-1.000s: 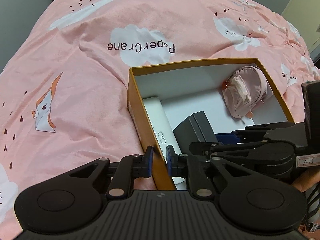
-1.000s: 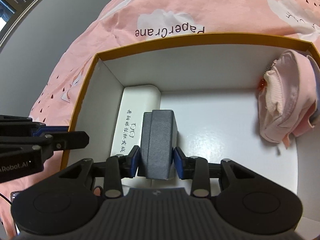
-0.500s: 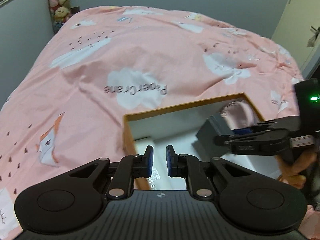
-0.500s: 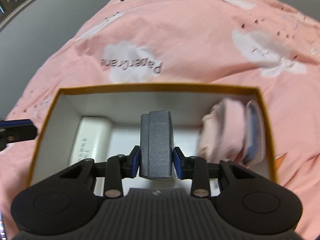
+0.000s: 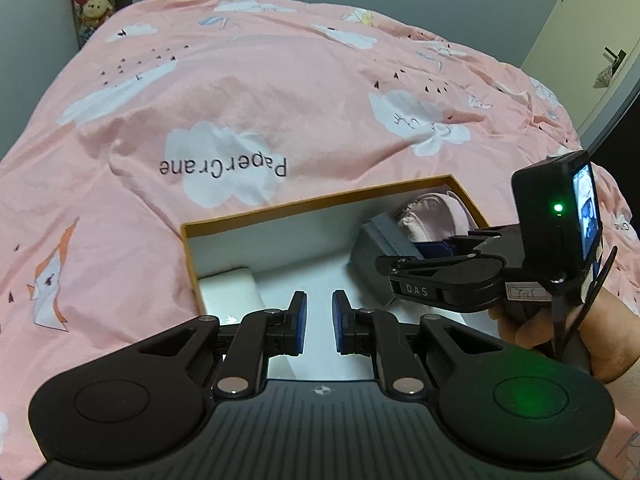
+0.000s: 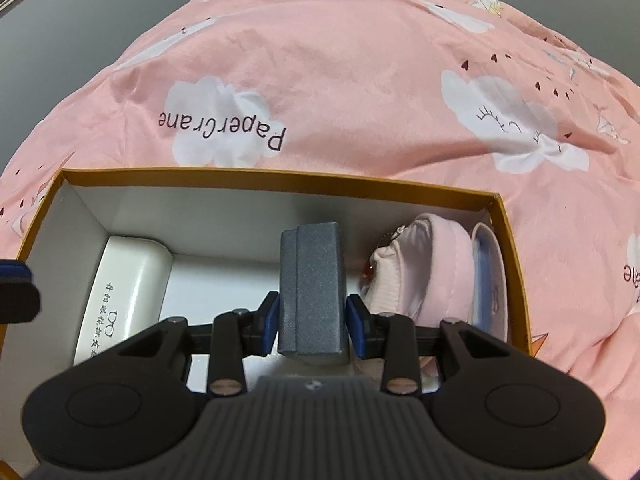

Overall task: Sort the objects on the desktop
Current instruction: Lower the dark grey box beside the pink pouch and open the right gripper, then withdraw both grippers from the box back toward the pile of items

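Observation:
An open cardboard box (image 6: 276, 178) with orange rim and white inside lies on a pink bed cover; it also shows in the left wrist view (image 5: 320, 202). My right gripper (image 6: 313, 322) is shut on a dark grey box (image 6: 312, 280) and holds it up inside the cardboard box, between a white glasses case (image 6: 124, 292) at the left and a pink pouch (image 6: 416, 276) at the right. In the left wrist view the grey box (image 5: 370, 254) hangs in the right gripper (image 5: 430, 258). My left gripper (image 5: 319, 322) is empty, fingers slightly apart, above the box's near left part by the white case (image 5: 230, 286).
A pale blue flat item (image 6: 490, 280) stands against the box's right wall beside the pouch. The pink cover (image 5: 280, 92) with cloud prints spreads all around the box. Plush toys (image 5: 94, 4) stand at the far left wall. A door (image 5: 588, 40) is at the far right.
The right gripper has lifted the grey box off the box floor and carried it right, toward the pouch. The left gripper has risen and drawn back from the box's left wall.

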Demonstrator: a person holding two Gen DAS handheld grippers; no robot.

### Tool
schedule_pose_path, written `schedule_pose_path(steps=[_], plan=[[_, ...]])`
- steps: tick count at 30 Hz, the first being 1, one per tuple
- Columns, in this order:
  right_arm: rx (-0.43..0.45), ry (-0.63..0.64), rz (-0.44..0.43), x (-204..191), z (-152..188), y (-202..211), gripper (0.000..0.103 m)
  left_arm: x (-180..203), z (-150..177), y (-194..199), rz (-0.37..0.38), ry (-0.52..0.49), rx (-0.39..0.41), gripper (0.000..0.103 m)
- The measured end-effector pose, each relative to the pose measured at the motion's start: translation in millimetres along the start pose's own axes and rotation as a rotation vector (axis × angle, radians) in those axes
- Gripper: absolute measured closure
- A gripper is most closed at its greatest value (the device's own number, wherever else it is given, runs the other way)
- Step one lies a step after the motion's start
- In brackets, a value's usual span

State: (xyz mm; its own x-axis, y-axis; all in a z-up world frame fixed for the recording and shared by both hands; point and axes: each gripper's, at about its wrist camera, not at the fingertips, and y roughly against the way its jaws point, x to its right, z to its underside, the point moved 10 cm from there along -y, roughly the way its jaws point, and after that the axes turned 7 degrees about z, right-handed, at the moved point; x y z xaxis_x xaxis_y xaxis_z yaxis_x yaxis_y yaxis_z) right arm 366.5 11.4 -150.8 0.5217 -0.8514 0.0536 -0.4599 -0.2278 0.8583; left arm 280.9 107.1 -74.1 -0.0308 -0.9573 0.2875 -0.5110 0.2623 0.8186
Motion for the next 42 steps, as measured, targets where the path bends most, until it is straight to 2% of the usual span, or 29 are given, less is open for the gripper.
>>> schedule_pose_path(steps=[5,8,13,18,24,26,34,37,42], plan=[[0.038,0.043,-0.002,1.8,-2.8,16.0,0.065,11.6,1.7,-13.6,0.022,0.009,-0.037,0.088],[0.06,0.082,-0.038,5.7,1.6,36.5,0.065,19.7,3.4,-27.9,0.053,0.031,-0.067,0.088],[0.009,0.162,-0.082,20.3,29.1,57.4,0.067,30.1,0.0,-59.7,0.126,0.135,-0.082,0.088],[-0.057,0.222,-0.08,22.4,53.6,41.4,0.069,34.7,-4.4,-93.9,0.163,0.227,-0.087,0.087],[-0.134,0.149,-0.167,11.0,53.7,11.5,0.071,26.0,-11.9,-116.7,0.184,0.32,-0.054,0.087],[-0.142,0.141,-0.16,7.6,51.3,2.8,0.082,24.5,-14.9,-123.7,0.201,0.337,-0.052,0.087],[-0.121,0.035,-0.109,16.6,32.3,-17.0,0.089,22.2,-28.2,-139.1,0.258,0.355,-0.039,0.087],[-0.115,0.014,-0.094,20.5,30.2,-19.4,0.089,21.9,-29.1,-139.4,0.25,0.363,-0.035,0.087],[-0.11,0.014,-0.106,19.7,32.2,-12.6,0.088,25.8,-25.9,-129.2,0.19,0.328,-0.031,0.087]])
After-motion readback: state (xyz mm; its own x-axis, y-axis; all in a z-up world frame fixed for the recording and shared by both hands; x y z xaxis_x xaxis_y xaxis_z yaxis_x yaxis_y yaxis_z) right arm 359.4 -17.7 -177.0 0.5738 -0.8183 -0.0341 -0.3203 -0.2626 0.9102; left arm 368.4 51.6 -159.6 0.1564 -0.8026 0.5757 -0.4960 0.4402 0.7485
